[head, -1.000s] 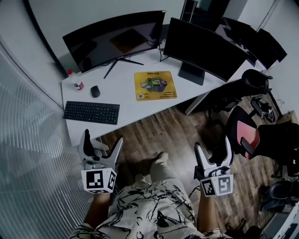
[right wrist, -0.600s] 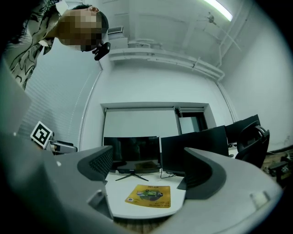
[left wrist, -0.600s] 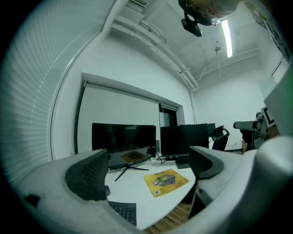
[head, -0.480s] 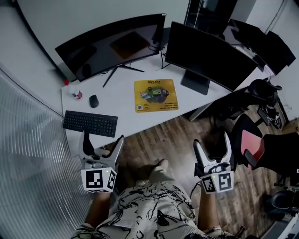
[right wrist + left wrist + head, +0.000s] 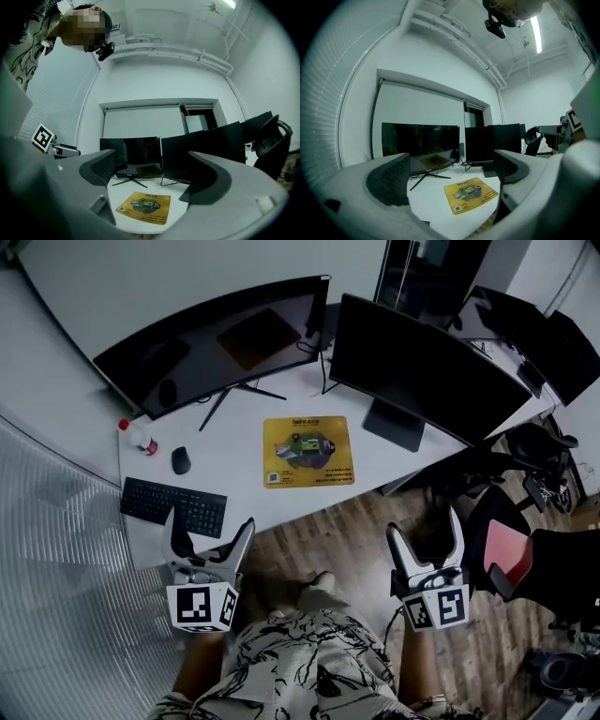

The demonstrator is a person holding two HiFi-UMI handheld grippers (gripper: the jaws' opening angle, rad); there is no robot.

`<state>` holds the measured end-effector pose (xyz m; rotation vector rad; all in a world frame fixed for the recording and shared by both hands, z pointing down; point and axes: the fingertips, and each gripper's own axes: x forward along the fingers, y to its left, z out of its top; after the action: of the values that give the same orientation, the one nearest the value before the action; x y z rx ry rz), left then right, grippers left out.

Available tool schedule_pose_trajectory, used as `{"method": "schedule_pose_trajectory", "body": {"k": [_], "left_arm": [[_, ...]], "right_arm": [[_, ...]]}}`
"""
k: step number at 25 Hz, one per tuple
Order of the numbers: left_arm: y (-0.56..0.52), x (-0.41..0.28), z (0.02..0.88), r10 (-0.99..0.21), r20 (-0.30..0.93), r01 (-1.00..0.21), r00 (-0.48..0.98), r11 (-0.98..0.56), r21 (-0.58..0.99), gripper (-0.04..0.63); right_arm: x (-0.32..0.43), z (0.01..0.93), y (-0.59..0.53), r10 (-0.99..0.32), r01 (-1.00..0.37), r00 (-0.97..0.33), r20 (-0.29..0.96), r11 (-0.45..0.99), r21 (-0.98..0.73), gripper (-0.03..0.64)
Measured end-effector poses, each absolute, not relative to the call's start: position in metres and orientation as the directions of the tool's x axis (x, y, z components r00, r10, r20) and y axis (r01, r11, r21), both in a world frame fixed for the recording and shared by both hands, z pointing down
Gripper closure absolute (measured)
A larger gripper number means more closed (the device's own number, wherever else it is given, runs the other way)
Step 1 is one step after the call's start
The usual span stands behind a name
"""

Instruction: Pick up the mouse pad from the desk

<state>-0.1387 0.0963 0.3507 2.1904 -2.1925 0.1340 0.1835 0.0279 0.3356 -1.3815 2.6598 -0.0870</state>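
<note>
Both empty: left fingers (image 5: 174, 532) just opening wide, right fingers (image 5: 397, 549) wide. Well ahead on bench (image 5: 234, 486), mouse pad (image 5: 307, 452): likely thin, floppy; pinch nearest edge.

Mouse pad (image 5: 307, 451) on desk (image 5: 234, 479), keyboard (image 5: 173, 506) left of it, monitors (image 5: 216, 334) behind

Two dark screens fill the upper middle of the head view, a wide curved monitor (image 5: 216, 338) at left and a flat monitor (image 5: 422, 371) at right, angled toward each other, with more dark screens (image 5: 525, 324) in the upper right corner. At centre left lies a black keyboard (image 5: 173, 506), with a black mouse (image 5: 181, 461) just above it and a small red-capped bottle (image 5: 138, 437) up and left of the mouse. Wood-plank floor (image 5: 347, 521) crosses the lower middle, a red-seated chair (image 5: 506, 549) and a black chair (image 5: 544, 442) stand at the right edge, and a ribbed translucent panel (image 5: 56, 596) fills the lower left.
</note>
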Motion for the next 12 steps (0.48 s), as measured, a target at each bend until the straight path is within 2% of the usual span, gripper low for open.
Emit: {"method": "schedule_pose_trajectory", "body": {"k": [12], "left_arm": [[0.044, -0.103, 0.347, -0.994, 0.094, -0.998, -0.059, 0.055, -0.043, 0.049]], "right_arm": [[0.213, 0.339, -0.045, -0.789, -0.777, -0.607, -0.099, 0.615, -0.139, 0.144]]}}
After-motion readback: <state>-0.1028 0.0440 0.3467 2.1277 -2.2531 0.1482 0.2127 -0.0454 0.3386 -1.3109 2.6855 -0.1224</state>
